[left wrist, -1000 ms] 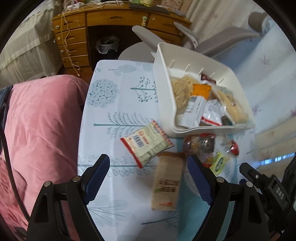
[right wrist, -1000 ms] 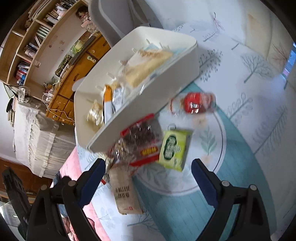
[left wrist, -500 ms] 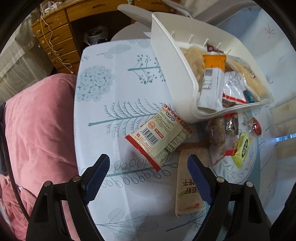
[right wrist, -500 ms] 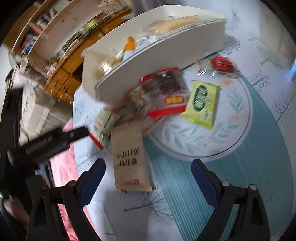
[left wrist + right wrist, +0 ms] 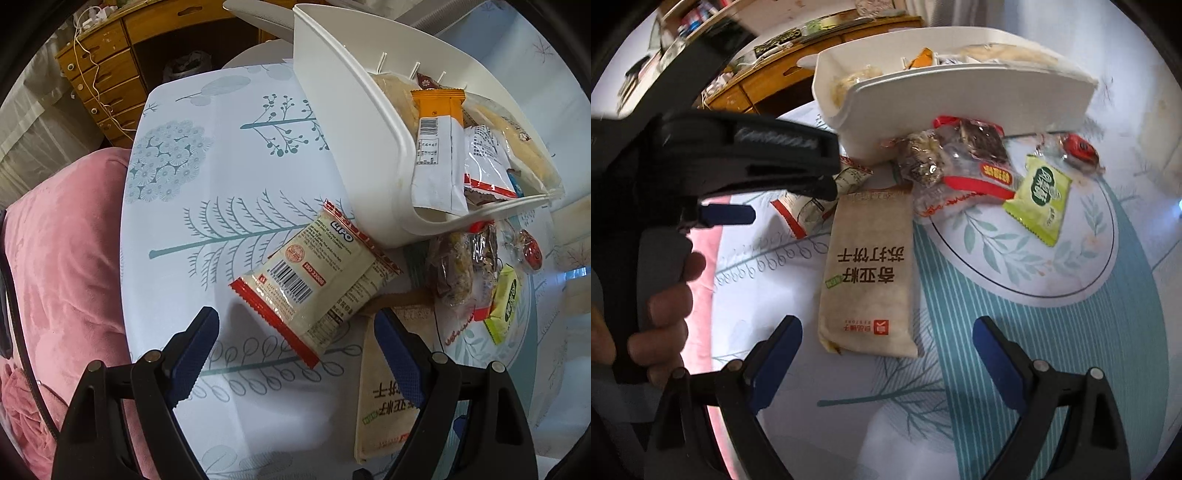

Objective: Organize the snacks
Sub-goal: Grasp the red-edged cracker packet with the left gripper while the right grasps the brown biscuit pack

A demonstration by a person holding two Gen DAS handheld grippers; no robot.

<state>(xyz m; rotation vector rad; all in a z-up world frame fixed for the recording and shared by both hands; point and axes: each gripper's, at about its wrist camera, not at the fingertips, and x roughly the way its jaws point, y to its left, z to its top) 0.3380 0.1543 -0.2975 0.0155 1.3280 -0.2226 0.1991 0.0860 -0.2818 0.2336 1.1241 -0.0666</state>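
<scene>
A white bin (image 5: 373,147) (image 5: 960,99) holding several snack packs stands on the patterned table. Before it lie loose snacks: a red-edged Lipo cracker pack (image 5: 317,284) (image 5: 798,206), a tan biscuit pack (image 5: 391,402) (image 5: 871,273), a clear pack of dark bars (image 5: 461,266) (image 5: 960,162), a green packet (image 5: 506,302) (image 5: 1039,194) and a red candy (image 5: 532,251) (image 5: 1078,147). My left gripper (image 5: 295,358) hangs open just over the near edge of the Lipo pack. My right gripper (image 5: 886,362) stands open over the near end of the tan pack. Nothing is held.
A pink cushion (image 5: 62,258) lies along the table's left edge. A wooden desk with drawers (image 5: 107,85) and a grey chair stand behind the table. In the right wrist view a hand (image 5: 661,295) holds the left gripper's handle at the left.
Both grippers have come down toward the loose packs. The left one now frames the Lipo pack. The right one has swung left onto the tan pack, bringing the other gripper into its view.
</scene>
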